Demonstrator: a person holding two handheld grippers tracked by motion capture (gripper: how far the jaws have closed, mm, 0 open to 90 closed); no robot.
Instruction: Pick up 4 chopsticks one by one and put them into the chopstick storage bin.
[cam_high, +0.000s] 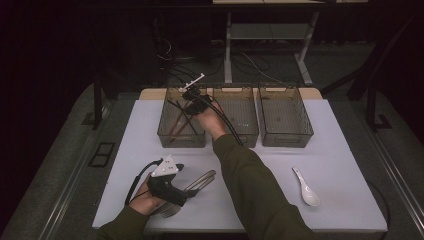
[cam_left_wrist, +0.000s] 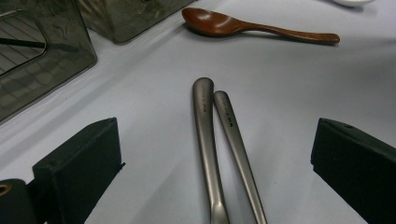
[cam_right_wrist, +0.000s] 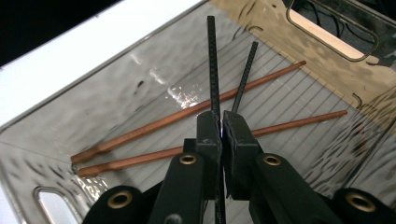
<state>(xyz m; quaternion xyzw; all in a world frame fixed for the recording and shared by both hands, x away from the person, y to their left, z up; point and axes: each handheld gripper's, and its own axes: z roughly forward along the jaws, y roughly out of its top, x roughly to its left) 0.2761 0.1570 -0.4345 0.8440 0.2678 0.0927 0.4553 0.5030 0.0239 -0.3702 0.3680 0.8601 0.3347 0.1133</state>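
My right gripper (cam_high: 192, 97) hangs over the left smoky plastic bin (cam_high: 165, 132), reaching in from above. In the right gripper view its jaws (cam_right_wrist: 221, 123) are shut on a pair of thin black chopsticks (cam_right_wrist: 212, 60) that point down into the bin (cam_right_wrist: 116, 93). Two reddish-brown chopsticks (cam_right_wrist: 187, 114) lie on the bin floor beneath them. My left gripper (cam_high: 192, 192) rests near the table's front left, open. Between its black jaws (cam_left_wrist: 217, 135) lie two metal utensil handles (cam_left_wrist: 205, 130), side by side on the white table and untouched by the pads.
Two more see-through bins, the middle (cam_high: 245, 120) and the right (cam_high: 285, 117), stand in a row beside the left one. A dark wooden spoon (cam_left_wrist: 233, 25) lies beyond the metal handles. A white ceramic spoon (cam_high: 306, 187) lies at the front right.
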